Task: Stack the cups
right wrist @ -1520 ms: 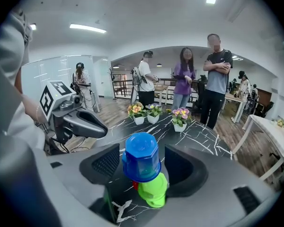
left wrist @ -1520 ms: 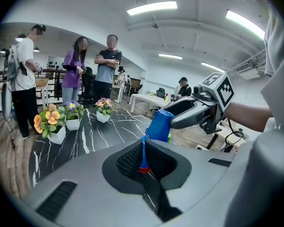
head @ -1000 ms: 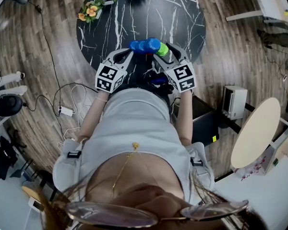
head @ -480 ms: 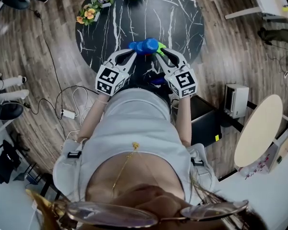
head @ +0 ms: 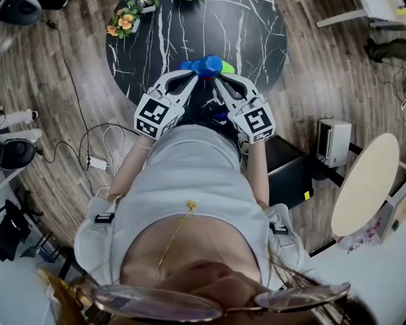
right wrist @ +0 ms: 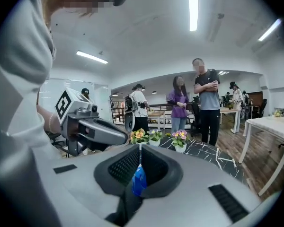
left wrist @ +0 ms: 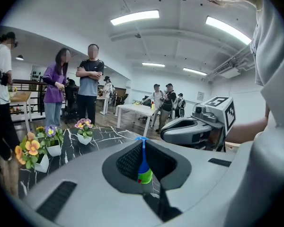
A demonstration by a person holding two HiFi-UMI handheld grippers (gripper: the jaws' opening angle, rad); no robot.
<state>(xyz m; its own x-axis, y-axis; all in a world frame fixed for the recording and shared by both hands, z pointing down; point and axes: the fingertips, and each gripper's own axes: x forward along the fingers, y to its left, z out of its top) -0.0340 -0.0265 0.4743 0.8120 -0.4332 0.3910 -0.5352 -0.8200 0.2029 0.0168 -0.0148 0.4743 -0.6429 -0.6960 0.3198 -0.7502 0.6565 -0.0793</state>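
The left gripper [left wrist: 142, 142] has its jaws pinched together on a thin rim of the blue cups [left wrist: 143, 164]. The green cup [left wrist: 145, 176] sits just beyond. The right gripper [right wrist: 139, 146] has just closed its jaws onto the blue cups' wall. The cups, seemingly nested, hang above the marble table [head: 257, 26].

Your head camera looks steeply down past your chest onto the round desk [head: 257, 26], well below you. The camera on your left gripper [head: 191, 75] sits close behind its jaws and looks along them, nearly level, across the desk into the room. The one on your right gripper [head: 218, 78] does likewise from the other side. All three views share the cups [head: 204, 65] and flowers [head: 125, 20], and each gripper view catches the other gripper.
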